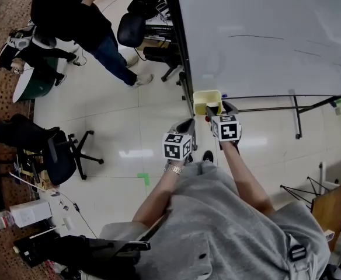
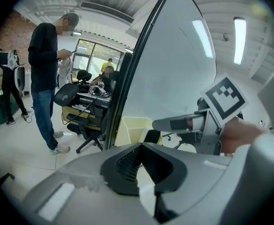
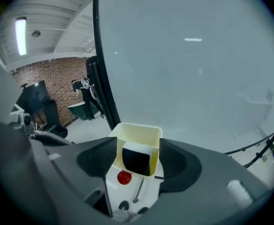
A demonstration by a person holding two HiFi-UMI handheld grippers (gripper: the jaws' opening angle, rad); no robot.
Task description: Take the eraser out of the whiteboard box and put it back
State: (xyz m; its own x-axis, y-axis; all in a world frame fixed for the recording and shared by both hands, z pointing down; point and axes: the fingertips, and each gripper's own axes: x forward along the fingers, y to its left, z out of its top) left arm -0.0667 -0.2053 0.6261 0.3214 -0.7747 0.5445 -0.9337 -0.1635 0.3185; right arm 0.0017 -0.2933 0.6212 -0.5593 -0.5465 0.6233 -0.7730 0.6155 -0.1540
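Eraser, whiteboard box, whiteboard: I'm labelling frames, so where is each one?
eraser [image 3: 136,162], right gripper view, black front face.
whiteboard box [image 3: 139,132], right gripper view, yellow inner back wall.
whiteboard [image 3: 188,69], right gripper view, bare surface.

The dark grey, ribbed fingers [image 3: 177,165] of the right gripper [image 3: 138,140] flanked a pale yellow whiteboard box [image 3: 141,131]. Between them the eraser [image 3: 137,161] showed a black face with a white top edge, and a small red dot [image 3: 124,177] lay towards the fingers' roots. Beyond the fingertips the whiteboard [image 3: 188,69] was pale grey with a black frame, and the marker cube [image 1: 226,128] behind the fingers was white with black squares.
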